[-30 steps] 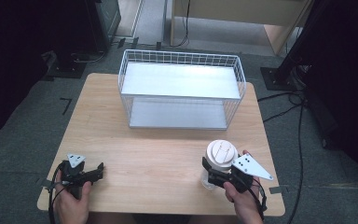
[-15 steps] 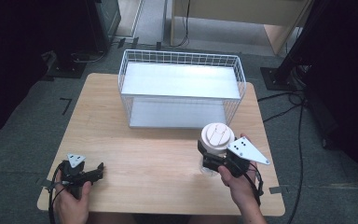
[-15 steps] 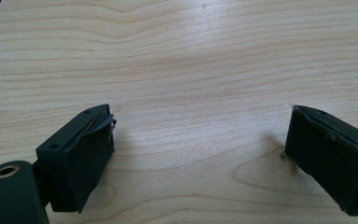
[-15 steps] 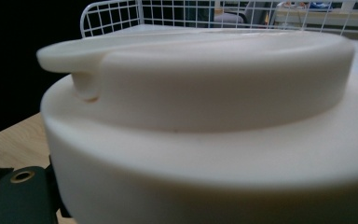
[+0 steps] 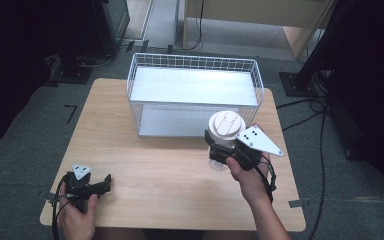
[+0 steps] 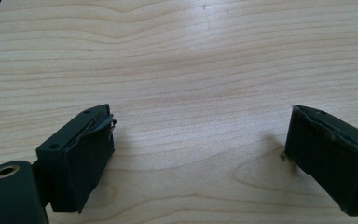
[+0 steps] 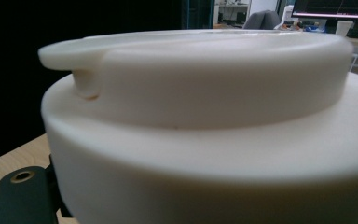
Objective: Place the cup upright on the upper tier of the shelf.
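Right gripper (image 5: 219, 146), clamped on white-lidded jar (image 5: 224, 136), moved forward, now just beside wire basket (image 5: 195, 64). Left gripper (image 5: 100, 185) unchanged on table (image 5: 155, 170), fingers wide.

Black left gripper (image 5: 91, 186), black right gripper (image 5: 220, 148), blocky padded jaws, grey three-cornered plates, trailing black cables, brass-ringed screw hole

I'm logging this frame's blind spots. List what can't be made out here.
- Right gripper view: the white lid hides the right hand-held gripper's jaw tips.
- High view: the container's contents are too small to tell, and its base is hidden by the right hand-held gripper.
- Left gripper view: the left hand-held gripper sees bare table; the wire basket lies beyond the frame.
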Demonstrator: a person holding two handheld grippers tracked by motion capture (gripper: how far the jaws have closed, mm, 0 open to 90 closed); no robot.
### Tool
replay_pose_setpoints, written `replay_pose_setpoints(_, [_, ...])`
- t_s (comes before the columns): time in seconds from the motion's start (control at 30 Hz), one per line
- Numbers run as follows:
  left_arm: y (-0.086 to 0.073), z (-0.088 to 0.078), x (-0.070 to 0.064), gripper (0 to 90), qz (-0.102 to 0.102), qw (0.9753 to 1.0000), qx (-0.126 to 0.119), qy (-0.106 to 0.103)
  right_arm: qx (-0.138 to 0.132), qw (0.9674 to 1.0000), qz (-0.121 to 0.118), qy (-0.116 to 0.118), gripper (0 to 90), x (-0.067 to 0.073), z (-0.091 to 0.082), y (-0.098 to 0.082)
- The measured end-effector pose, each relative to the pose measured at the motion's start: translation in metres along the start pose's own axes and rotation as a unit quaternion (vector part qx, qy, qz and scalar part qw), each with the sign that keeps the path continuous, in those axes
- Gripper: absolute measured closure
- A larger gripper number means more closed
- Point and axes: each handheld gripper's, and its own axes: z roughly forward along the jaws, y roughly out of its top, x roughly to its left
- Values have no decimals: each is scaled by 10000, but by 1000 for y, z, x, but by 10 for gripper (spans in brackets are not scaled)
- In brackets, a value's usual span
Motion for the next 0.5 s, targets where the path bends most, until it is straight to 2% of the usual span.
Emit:
replay_pose_setpoints(0.27, [0,0,0,84,2,10000,2,-1,-207,9998,68,-43,147,-1,10,23])
replay_pose_setpoints(0.5, [0,0,0,84,-8,10000,-7,0,-393,9990,31,-229,147,-5,25,44])
